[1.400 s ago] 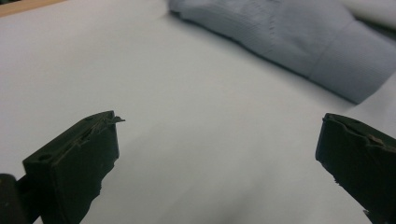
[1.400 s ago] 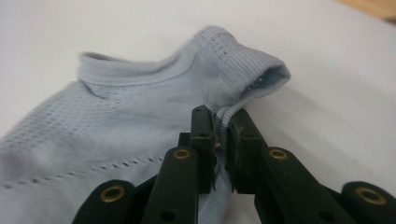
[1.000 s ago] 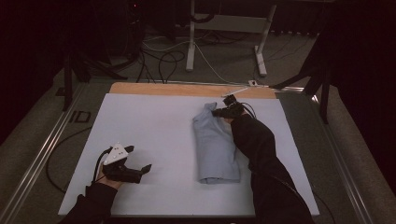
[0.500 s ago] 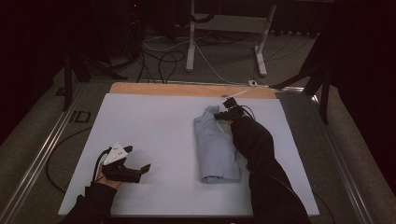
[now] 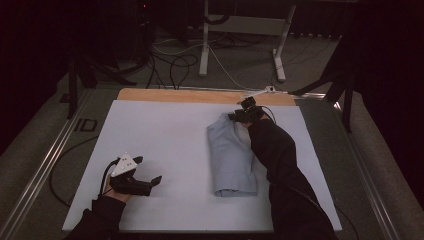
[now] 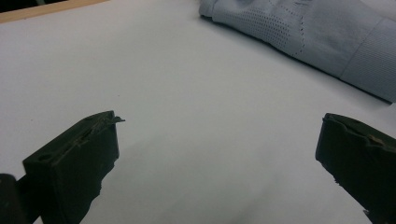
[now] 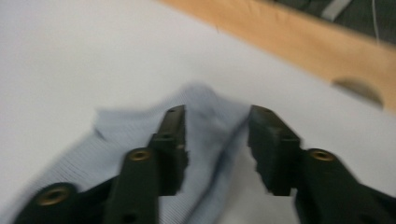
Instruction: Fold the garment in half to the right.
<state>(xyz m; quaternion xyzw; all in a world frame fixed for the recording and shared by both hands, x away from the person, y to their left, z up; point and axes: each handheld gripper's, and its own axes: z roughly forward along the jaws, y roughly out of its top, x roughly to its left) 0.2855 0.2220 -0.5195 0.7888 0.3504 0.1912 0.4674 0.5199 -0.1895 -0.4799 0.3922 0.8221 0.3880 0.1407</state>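
high view: folded pale blue garment [image 5: 231,155] lies on the white table cover [image 5: 165,135], right of centre, long axis running 12 to 6 o'clock. its far end sits near the bare wooden strip [image 5: 200,95] at the table's 12 o'clock edge; its near end is a rolled fold toward 6 o'clock.

right gripper [image 5: 239,116] is at the garment's far end, at about 1 o'clock from the table centre, with the dark sleeve [image 5: 280,170] running back toward 5 o'clock along the garment's right side. right gripper view: the jaws have just been opening and now stand partly apart. a raised tuck of the blue cloth [image 7: 205,121] lies in the gap between them, but the pads are not pressing on it. the cloth slopes away toward 7 o'clock in that view; the picture is blurred.

left gripper [image 5: 147,175] rests at about 8 o'clock on the table, well apart from the garment, grey 3-cornered plate [image 5: 125,164] on top. left gripper view: jaws spread wide, nothing between them, bare white cover below. the garment [image 6: 317,37] shows at 1 o'clock in that view, perforated knit panel visible.
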